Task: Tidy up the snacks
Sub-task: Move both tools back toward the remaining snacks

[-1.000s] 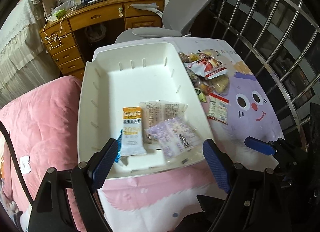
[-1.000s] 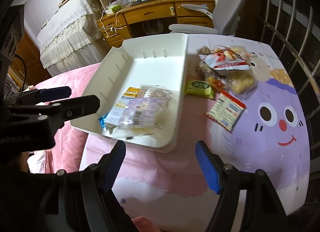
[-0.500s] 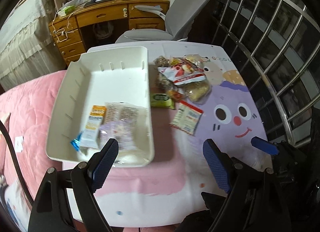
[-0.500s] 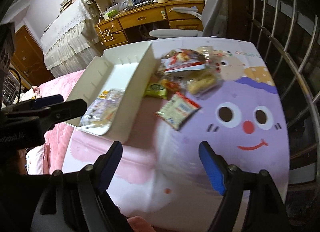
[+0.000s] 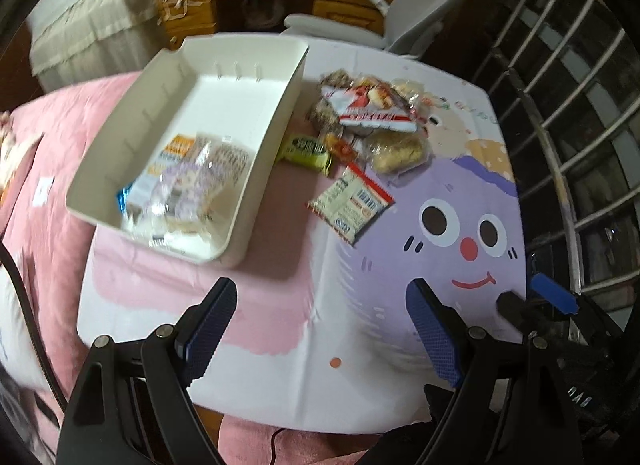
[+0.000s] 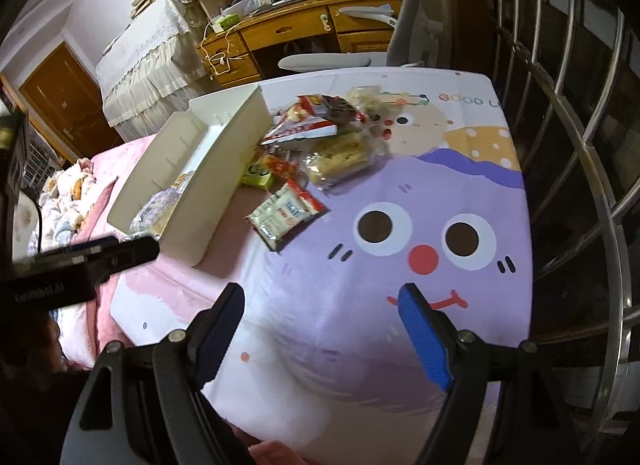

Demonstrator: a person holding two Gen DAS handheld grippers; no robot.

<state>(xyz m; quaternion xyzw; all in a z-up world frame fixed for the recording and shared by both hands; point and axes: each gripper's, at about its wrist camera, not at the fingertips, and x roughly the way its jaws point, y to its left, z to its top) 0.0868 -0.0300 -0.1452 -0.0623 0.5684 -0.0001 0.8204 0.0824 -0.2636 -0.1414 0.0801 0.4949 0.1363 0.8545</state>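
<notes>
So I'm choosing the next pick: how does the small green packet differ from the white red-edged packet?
The small green packet lies beside the white plastic tray, at the snack pile's edge; the white red-edged packet is larger and lies apart. Both are flat on the tablecloth, outside the tray.

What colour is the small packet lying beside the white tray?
Green, clearest in the left wrist view.

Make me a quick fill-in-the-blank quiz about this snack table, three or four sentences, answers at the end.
1. The snacks already sorted lie inside the ____ tray.
2. The small green packet lies right beside the tray's ____ wall.
3. The left gripper and right gripper are both ____.
4. The cartoon face on the tablecloth has a ____ nose.

Answers: white; right; open; red
</notes>
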